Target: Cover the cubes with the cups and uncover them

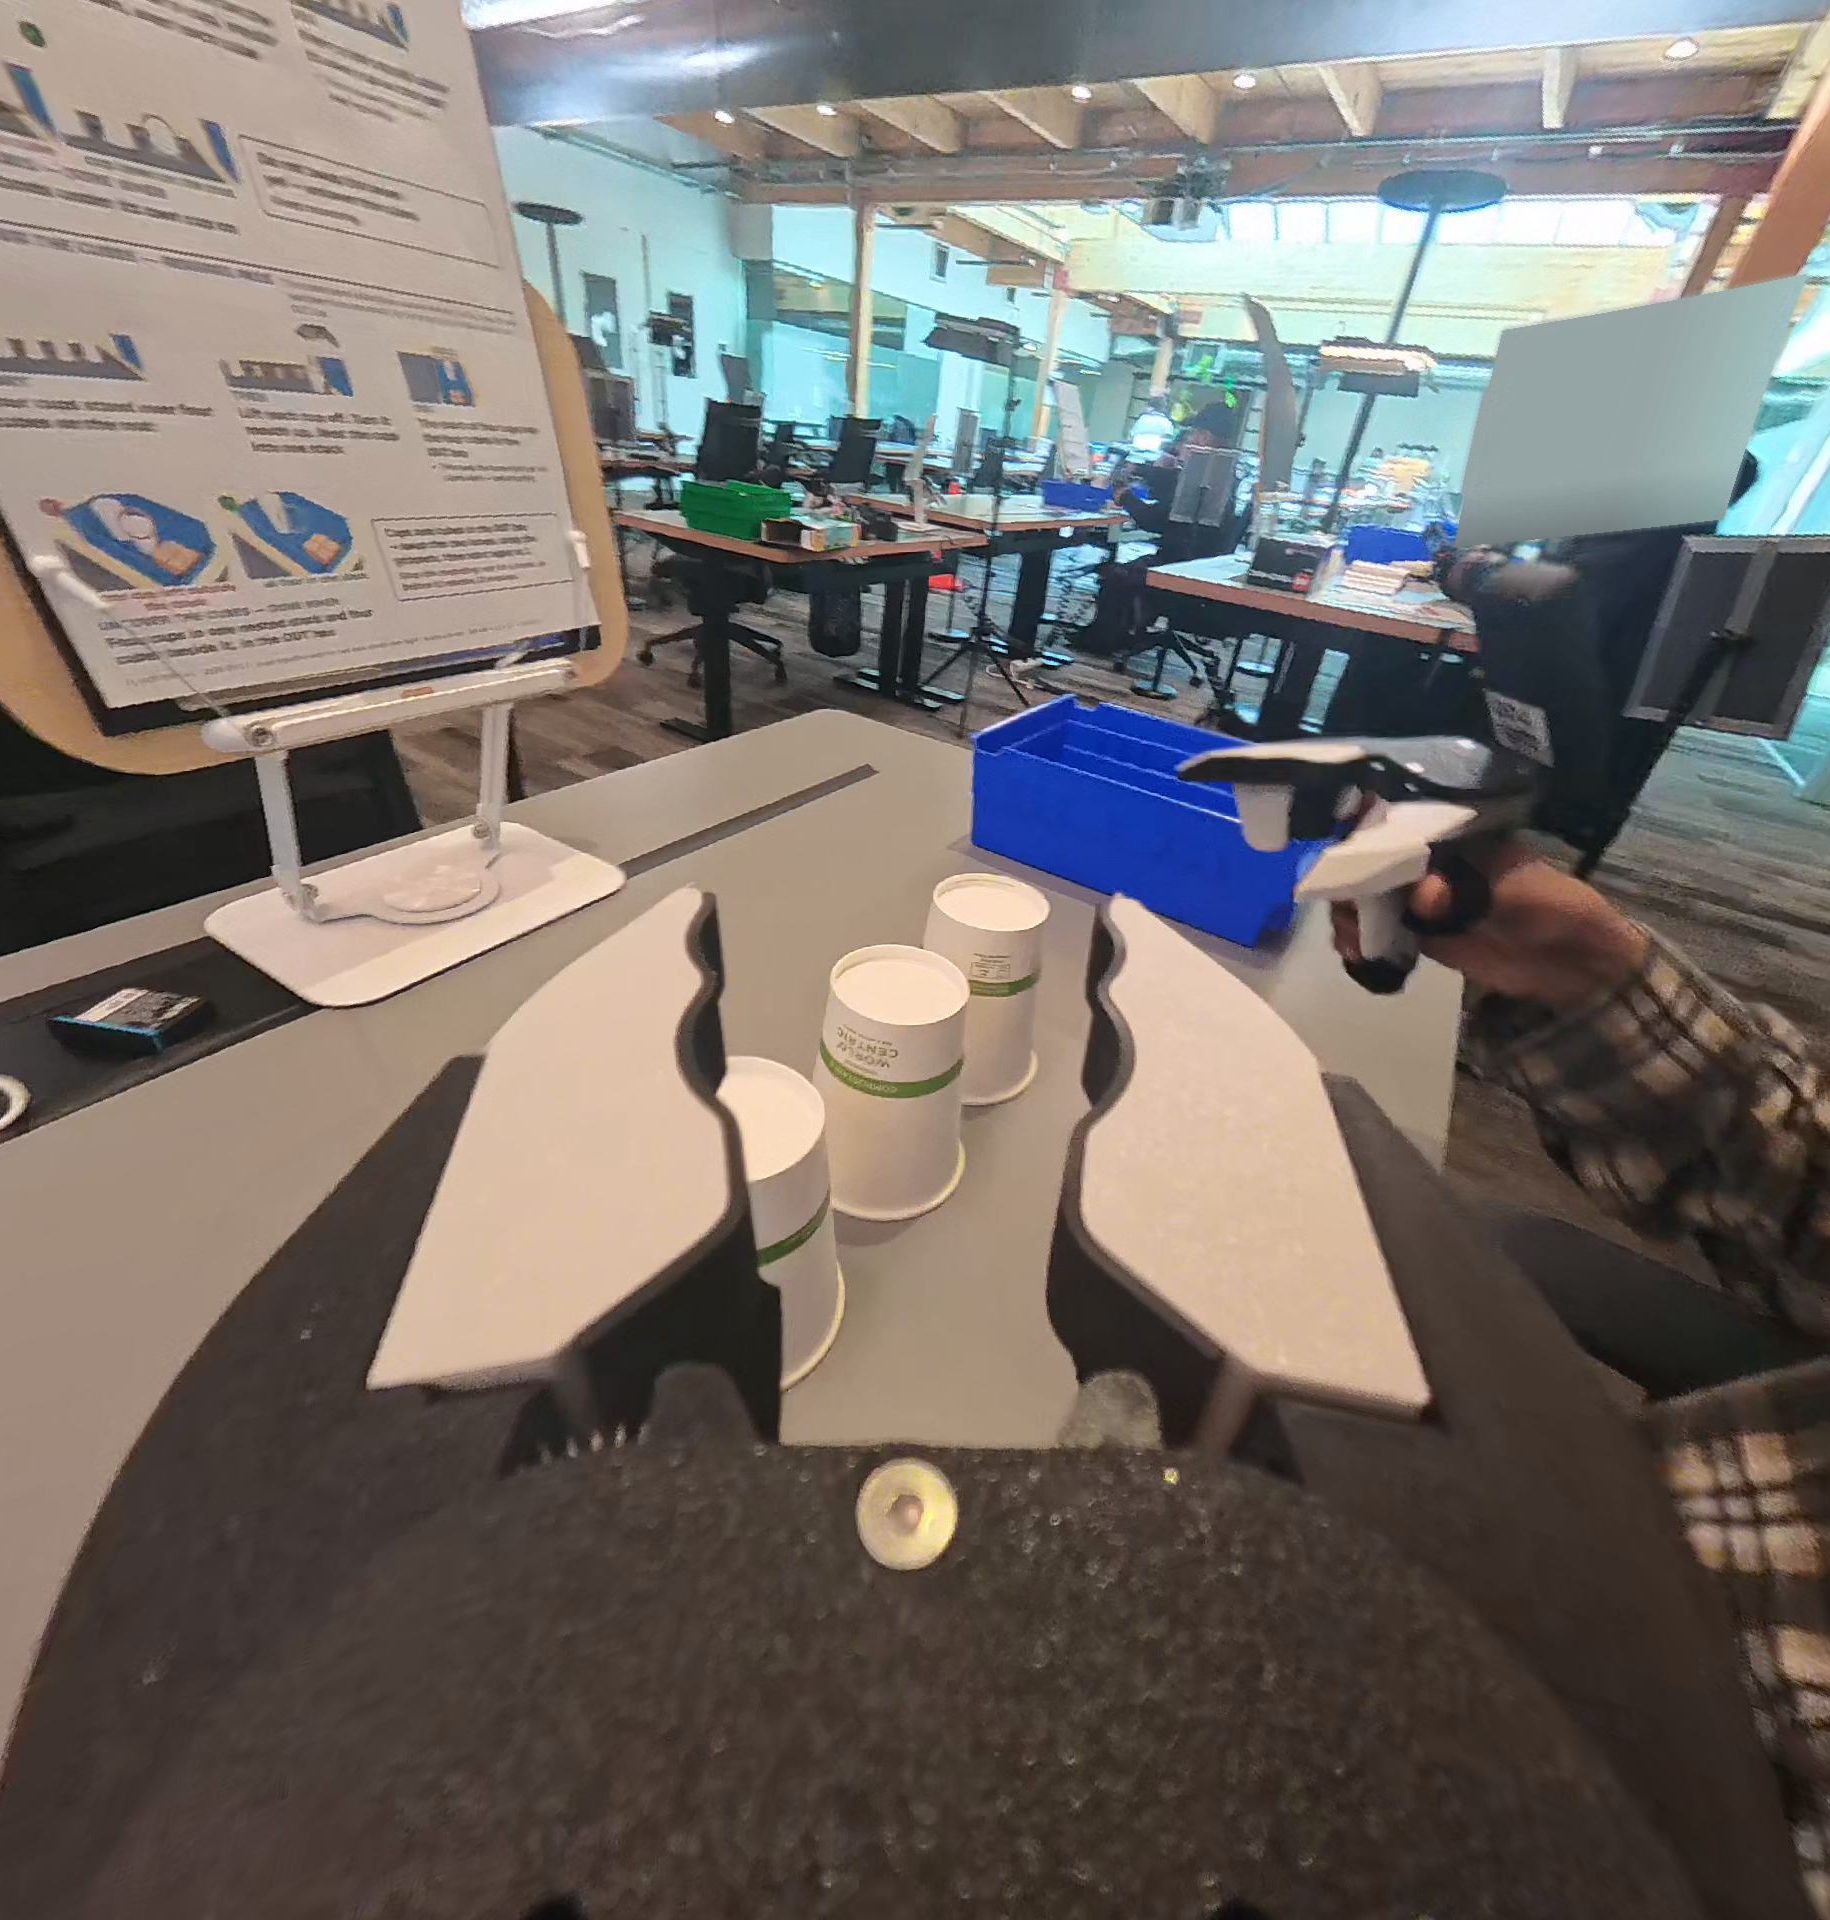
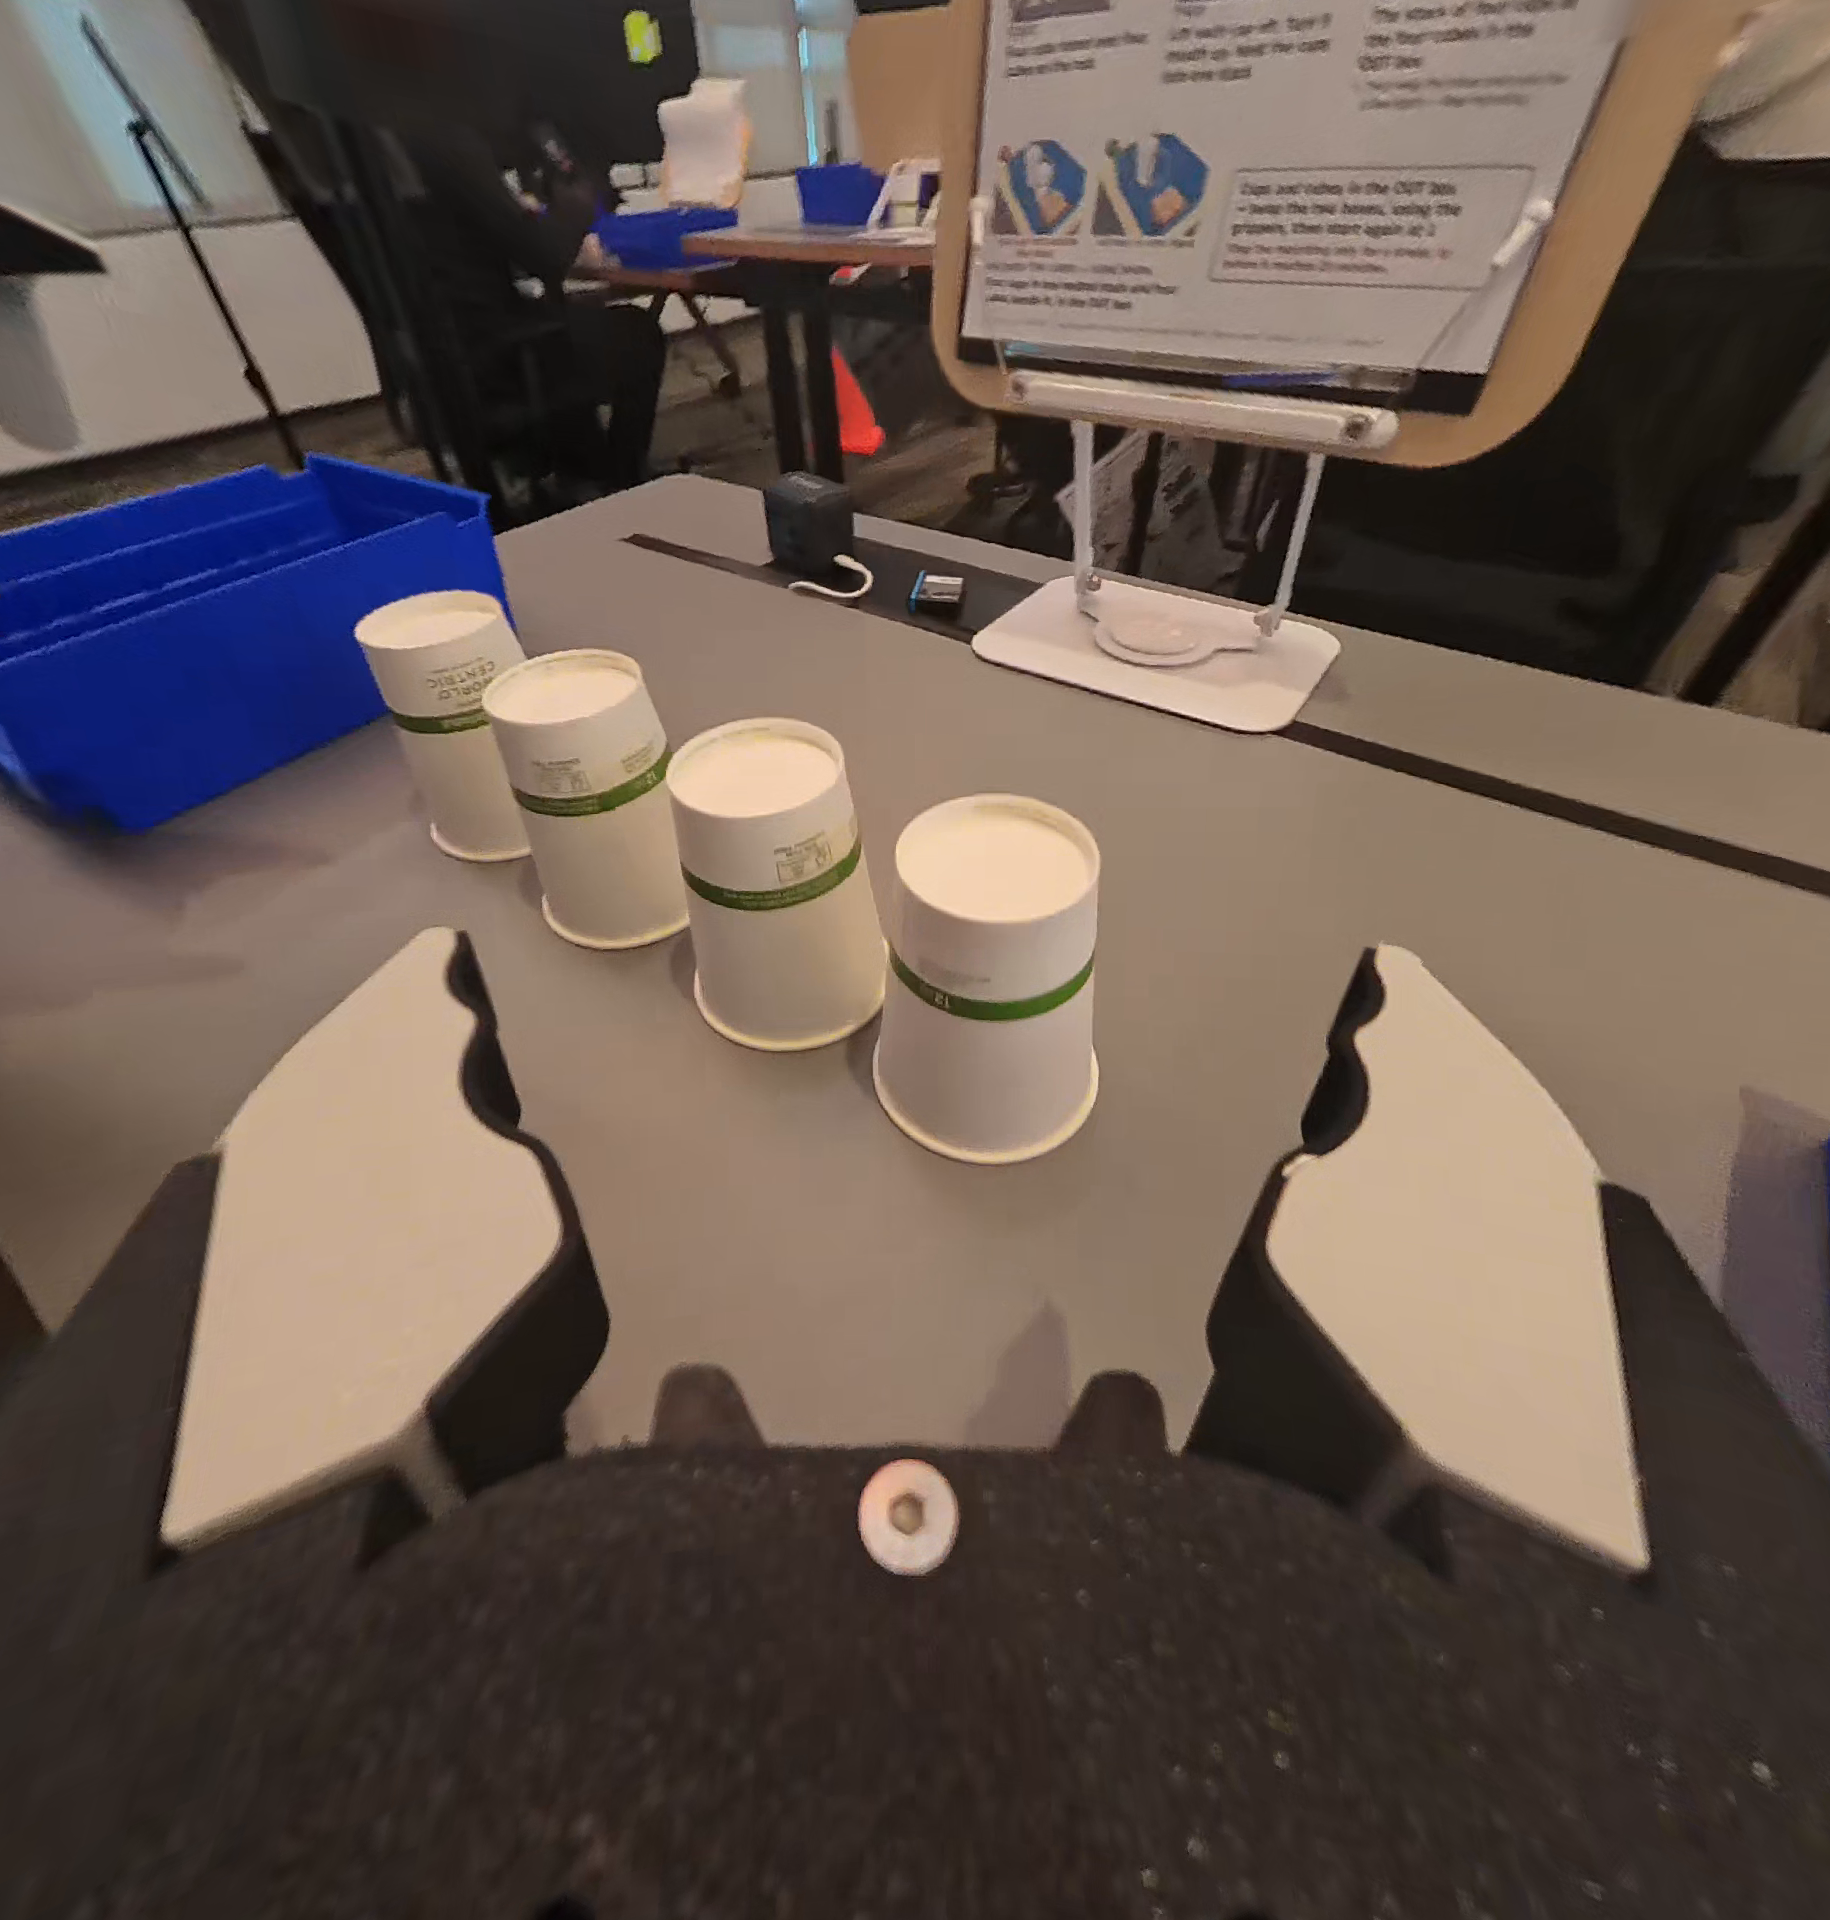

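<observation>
Several white paper cups with a green band stand upside down in a row on the grey table [image 2: 1306, 935]. In the right wrist view the nearest cup [image 2: 989, 977] is just ahead of my open, empty right gripper [image 2: 916, 951], and the row runs back left to the farthest cup [image 2: 443, 727]. In the left wrist view my open left gripper [image 1: 906, 914] looks along the row. One cup [image 1: 786, 1195] is partly hidden behind its left finger, and two more cups [image 1: 895, 1081] stand beyond. The right gripper [image 1: 1254, 800] hovers at the far right. No cubes show.
A blue bin [image 1: 1098, 821] stands at the far end of the row and shows at the left of the right wrist view [image 2: 194, 644]. An instruction sheet on a white stand [image 1: 412, 904] sits at the back. A small black device [image 2: 937, 590] lies near it.
</observation>
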{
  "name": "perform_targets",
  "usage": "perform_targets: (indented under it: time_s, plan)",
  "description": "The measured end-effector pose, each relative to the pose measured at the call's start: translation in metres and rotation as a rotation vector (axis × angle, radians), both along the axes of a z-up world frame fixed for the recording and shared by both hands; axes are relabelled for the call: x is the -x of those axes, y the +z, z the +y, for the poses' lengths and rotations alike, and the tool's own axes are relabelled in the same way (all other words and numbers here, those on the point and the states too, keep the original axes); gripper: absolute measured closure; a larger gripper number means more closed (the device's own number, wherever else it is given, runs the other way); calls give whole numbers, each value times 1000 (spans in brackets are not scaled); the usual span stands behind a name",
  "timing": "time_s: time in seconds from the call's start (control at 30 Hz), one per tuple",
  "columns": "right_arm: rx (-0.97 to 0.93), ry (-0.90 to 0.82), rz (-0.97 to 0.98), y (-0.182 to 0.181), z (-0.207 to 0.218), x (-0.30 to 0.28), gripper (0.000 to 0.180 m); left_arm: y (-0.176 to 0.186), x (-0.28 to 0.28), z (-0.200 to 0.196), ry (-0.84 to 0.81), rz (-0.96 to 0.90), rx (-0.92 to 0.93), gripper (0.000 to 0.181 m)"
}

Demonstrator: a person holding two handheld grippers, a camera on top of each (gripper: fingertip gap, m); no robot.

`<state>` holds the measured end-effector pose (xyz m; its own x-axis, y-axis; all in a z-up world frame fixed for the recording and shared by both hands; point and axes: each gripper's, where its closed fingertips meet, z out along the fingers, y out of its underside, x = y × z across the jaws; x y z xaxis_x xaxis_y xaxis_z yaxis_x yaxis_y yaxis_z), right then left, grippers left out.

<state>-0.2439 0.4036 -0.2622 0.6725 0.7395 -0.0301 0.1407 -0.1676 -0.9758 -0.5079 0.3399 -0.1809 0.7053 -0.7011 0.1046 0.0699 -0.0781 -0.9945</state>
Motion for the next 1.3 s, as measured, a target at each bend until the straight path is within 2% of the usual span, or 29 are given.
perform_targets:
  time_s: [0.2,0.33,0.43,0.6,0.83,1.3]
  plan:
    - [-63,-193,5,-1,13,-21,34,-36,51,6,331,37,25,102]
    - [-117,-268,49,14,17,-32,35,-58,85,-7,455,-54,63,99]
    - [-110,-276,29,15,15,-36,35,-59,95,-13,477,-116,78,98]
    - [-73,-264,39,8,11,-36,37,-68,98,-13,528,-51,122,101]
    - [-57,-227,23,5,11,-30,38,-70,83,-12,447,-56,154,100]
    - [-41,-186,-2,-6,12,-15,39,-69,83,-11,423,-16,133,100]
